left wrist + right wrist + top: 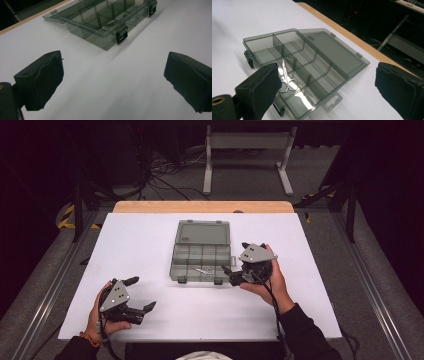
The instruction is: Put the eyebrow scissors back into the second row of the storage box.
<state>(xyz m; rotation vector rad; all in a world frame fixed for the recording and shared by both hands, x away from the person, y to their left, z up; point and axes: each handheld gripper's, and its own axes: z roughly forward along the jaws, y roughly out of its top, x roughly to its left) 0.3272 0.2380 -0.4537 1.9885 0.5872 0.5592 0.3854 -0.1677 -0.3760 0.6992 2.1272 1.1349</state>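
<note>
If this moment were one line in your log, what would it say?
box: open, lid flat | scissors: in front compartment | right tongs: open, at box edge | left tongs: open, apart from box

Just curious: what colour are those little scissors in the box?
Shiny silver metal scissors; right gripper view.

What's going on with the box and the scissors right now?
Left gripper open, empty, over bare table. Right gripper open beside the box. Box lid open, scissors lying in a front compartment. Nothing in the way.
</note>
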